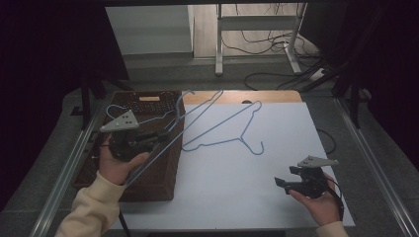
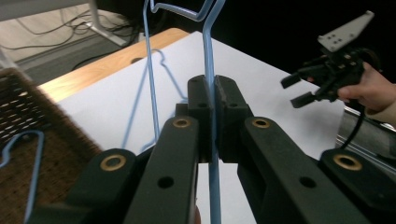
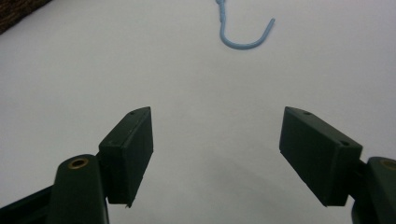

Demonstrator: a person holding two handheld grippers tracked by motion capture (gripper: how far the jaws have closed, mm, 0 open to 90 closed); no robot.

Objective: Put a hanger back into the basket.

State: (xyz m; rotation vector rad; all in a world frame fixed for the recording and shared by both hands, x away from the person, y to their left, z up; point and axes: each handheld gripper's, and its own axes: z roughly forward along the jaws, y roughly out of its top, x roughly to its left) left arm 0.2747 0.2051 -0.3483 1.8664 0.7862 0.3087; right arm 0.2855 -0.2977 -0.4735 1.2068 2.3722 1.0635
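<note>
Blue wire hanger (image 2: 208, 70) is hanging clamped in your left gripper (image 1: 159, 137) above the wicker basket (image 1: 163, 177). Your right gripper (image 3: 217, 154) is waiting, jaws apart, near the second hanger (image 1: 222, 133) on the white tabletop (image 1: 237, 197); next, likely set this one beside it.

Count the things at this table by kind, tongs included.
Hangers: 2, the held hanger and the flat hanger
Basket: 1
Tongs: 2, the left tongs and the right tongs
Total: 5
</note>
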